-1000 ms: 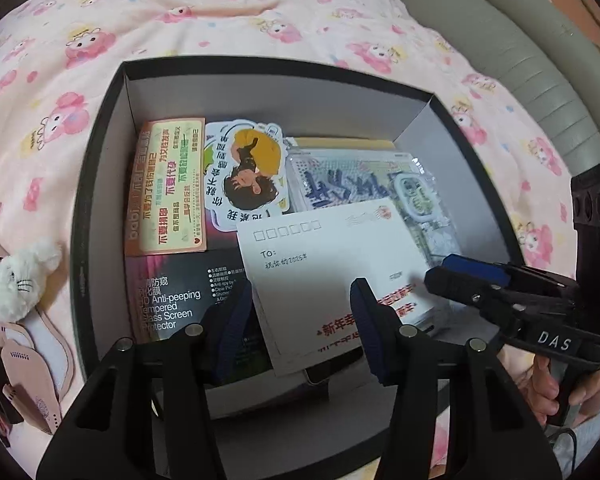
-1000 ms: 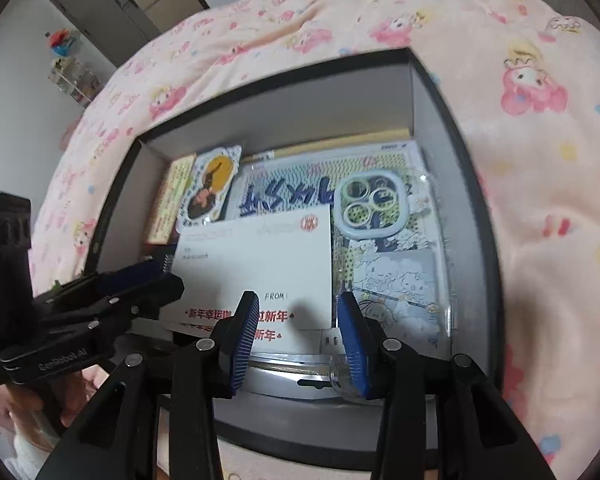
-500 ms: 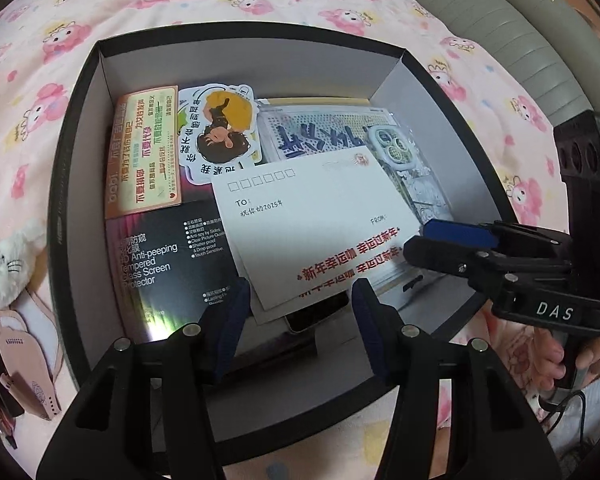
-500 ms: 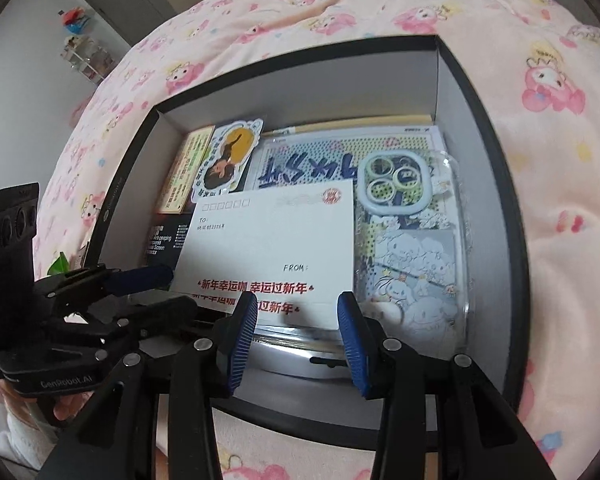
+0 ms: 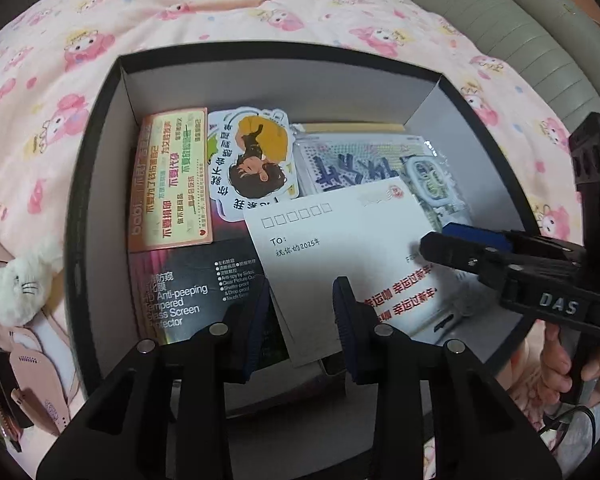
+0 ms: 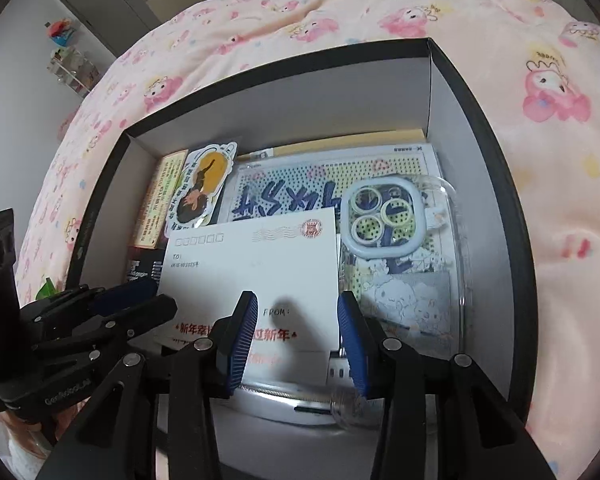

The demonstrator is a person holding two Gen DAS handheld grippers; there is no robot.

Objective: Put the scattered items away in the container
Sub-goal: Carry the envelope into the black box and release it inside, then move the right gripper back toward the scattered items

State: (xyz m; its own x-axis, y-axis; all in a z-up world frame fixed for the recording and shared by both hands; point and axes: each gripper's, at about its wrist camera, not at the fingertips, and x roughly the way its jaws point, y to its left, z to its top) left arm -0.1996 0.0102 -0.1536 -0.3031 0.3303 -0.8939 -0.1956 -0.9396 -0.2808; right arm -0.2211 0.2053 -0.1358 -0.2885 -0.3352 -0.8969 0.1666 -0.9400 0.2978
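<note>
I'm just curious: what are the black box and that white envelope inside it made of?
The black box looks like matte cardboard: thin, straight walls, dull grey inside. The white envelope seems matte paper or thin card: flat, with printed address boxes and red lettering.

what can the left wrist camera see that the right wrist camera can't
Only the left wrist view shows the white plush toy and pink items on the bedspread left of the box. Only the right wrist view shows the whole clear phone case and a shelf by the wall. Both show the black box, the white postcard and the cartoon sticker.
</note>
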